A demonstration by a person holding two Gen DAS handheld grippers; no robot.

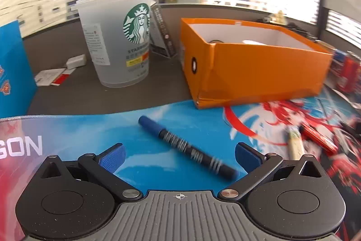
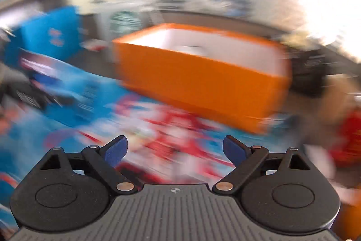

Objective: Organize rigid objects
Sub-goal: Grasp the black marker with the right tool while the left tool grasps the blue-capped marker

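Observation:
A black marker with a blue cap [image 1: 187,147] lies on the printed desk mat [image 1: 140,125], between the fingers of my left gripper [image 1: 179,157], which is open and empty just above it. An open orange box [image 1: 255,69] stands behind it, with small items inside. A red pen [image 1: 320,137] and a pale stick-like item [image 1: 296,143] lie to the right on the mat. My right gripper [image 2: 174,149] is open and empty above the mat; its view is heavily blurred. The orange box [image 2: 198,80] is ahead of it.
A clear Starbucks cup [image 1: 119,42] stands at the back left, with a dark carton [image 1: 163,33] behind it. A blue box [image 1: 13,64] stands at the far left, small white items [image 1: 58,71] beside it. Red packaging [image 1: 347,71] lies at the right.

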